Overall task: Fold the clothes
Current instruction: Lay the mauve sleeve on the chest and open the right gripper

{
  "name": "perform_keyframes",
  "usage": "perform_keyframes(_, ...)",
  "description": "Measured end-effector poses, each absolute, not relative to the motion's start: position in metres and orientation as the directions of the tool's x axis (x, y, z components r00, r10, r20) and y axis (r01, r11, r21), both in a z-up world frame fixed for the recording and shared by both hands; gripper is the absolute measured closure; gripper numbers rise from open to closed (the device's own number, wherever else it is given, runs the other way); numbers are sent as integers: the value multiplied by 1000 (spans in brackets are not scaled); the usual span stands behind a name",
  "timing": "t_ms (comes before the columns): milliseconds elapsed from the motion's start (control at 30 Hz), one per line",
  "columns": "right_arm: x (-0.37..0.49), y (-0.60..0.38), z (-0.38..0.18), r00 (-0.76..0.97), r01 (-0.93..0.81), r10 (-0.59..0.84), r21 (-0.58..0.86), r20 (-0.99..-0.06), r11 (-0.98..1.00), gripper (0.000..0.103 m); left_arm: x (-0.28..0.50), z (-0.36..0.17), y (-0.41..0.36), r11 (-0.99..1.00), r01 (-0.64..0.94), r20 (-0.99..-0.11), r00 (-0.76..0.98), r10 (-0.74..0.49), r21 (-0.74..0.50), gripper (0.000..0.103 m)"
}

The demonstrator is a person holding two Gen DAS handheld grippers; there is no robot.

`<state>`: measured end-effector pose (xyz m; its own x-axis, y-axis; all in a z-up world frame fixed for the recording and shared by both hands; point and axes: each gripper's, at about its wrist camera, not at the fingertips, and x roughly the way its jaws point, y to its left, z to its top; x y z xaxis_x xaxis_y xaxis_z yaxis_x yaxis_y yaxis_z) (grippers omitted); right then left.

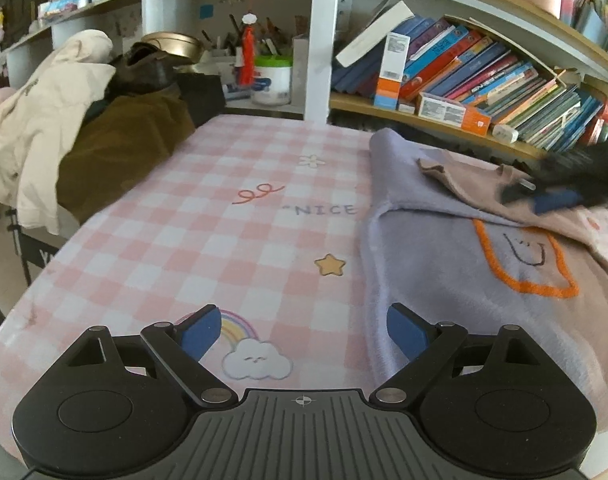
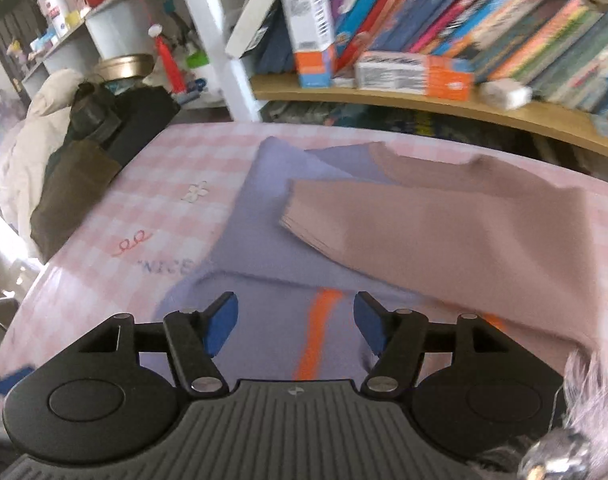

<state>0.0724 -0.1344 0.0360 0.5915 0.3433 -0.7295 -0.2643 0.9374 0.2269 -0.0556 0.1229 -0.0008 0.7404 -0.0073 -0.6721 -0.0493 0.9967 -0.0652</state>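
Note:
A lilac sweater (image 1: pixel 443 264) with an orange outlined face lies on the right of the pink checked table (image 1: pixel 208 240). A dusty-pink sleeve (image 2: pixel 443 224) is folded across its upper part. My left gripper (image 1: pixel 304 334) is open and empty, low over the table at the sweater's left edge. My right gripper (image 2: pixel 296 328) is open and empty just above the lilac body (image 2: pixel 264 248) near the orange stitching. In the left wrist view the right gripper (image 1: pixel 543 198) shows blurred over the pink sleeve (image 1: pixel 475 184).
A pile of cream and brown clothes (image 1: pixel 64 128) sits at the table's left back corner. Bookshelves (image 1: pixel 483 76) full of books stand behind the table, with a white post (image 1: pixel 323 40) and jars of pens (image 1: pixel 272 80).

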Motion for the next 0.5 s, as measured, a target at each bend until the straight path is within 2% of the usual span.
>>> perform_keyframes(333,-41,-242,16,655,23,97,149,-750,989,41,-45,-1,98,998,25,-678,733,-53,-51,11)
perform_keyframes(500,-76,-278,5,652,128,65,194,-756,973,43,-44,4,85,998,40,-677,734,-61,-46,11)
